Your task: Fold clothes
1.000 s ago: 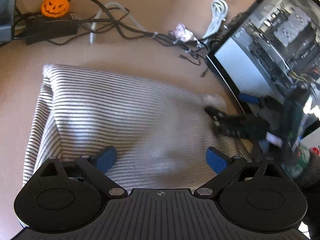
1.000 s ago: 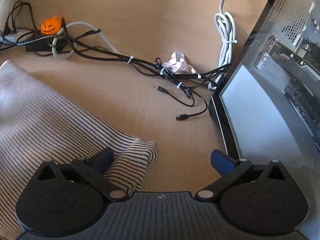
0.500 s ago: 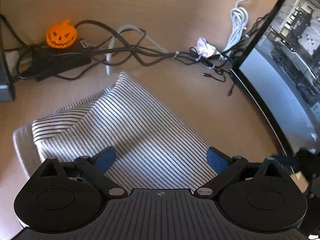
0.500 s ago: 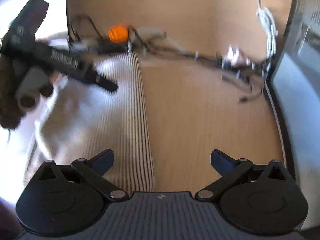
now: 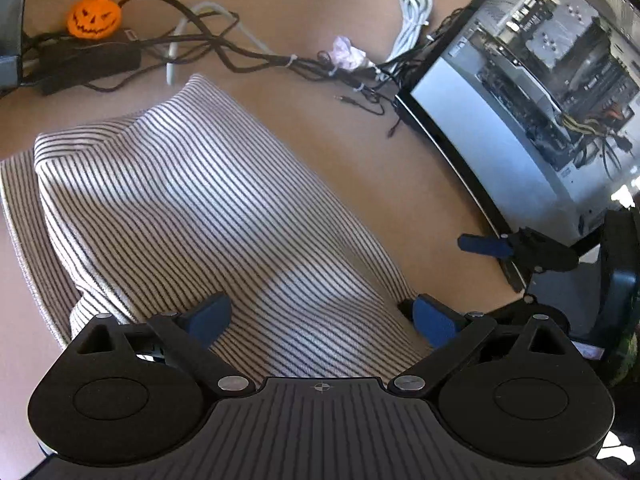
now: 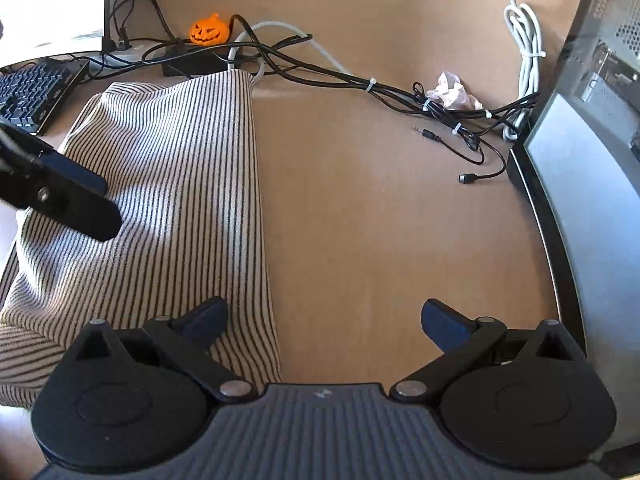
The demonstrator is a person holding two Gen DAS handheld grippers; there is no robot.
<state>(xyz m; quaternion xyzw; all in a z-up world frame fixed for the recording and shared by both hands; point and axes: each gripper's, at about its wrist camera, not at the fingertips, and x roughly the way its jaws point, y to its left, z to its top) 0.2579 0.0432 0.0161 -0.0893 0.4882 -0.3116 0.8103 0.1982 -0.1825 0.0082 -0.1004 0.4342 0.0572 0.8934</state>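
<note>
A cream garment with thin dark stripes lies folded on the tan table. My left gripper hovers open over its near end, blue fingertips spread wide with only cloth below them. In the right wrist view the garment fills the left side, and its right edge runs straight away from me. My right gripper is open, its left finger above that edge and its right finger above bare table. The left gripper's finger reaches in over the cloth from the left. The right gripper shows at the right of the left wrist view.
A computer case with a glass side stands along the right. At the back lie tangled black cables, a coiled white cable, a crumpled paper, a power brick and an orange pumpkin. A keyboard sits far left.
The right gripper has drawn back from the garment's corner and now sits at its right edge. The left gripper has swung over the near end. Both stayed open.
</note>
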